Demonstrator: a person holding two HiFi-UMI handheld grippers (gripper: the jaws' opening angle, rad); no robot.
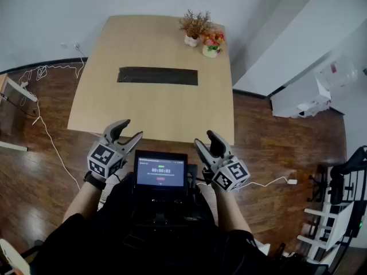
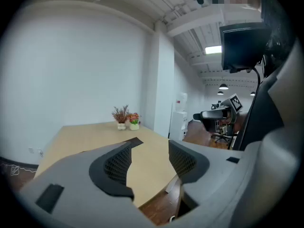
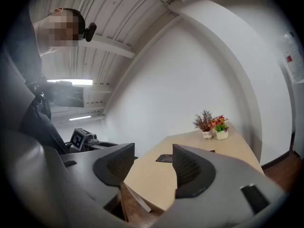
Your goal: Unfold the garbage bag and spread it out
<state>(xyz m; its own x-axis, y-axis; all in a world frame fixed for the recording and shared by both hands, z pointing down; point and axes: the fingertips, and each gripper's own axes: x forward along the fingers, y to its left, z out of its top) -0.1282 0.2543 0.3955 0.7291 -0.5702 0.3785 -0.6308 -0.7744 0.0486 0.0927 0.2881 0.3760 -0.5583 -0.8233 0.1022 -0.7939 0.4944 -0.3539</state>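
Facing the folded garbage bag (image 1: 157, 76) on the table (image 1: 103, 105).
Left hand-held gripper (image 1: 131, 129) and right hand-held gripper (image 1: 204, 138) are held open, empty; stacked layers might be pinched together, blocking unfolding.

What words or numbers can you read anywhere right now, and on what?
"00:00:03": timer on the screen, as best it reads.
Other lines on the screen: too small to read.
Cubes on the left tongs and right tongs: square markers only, no words.
Red label at the right gripper view's edge: too small to read.
Bag: no print visible.
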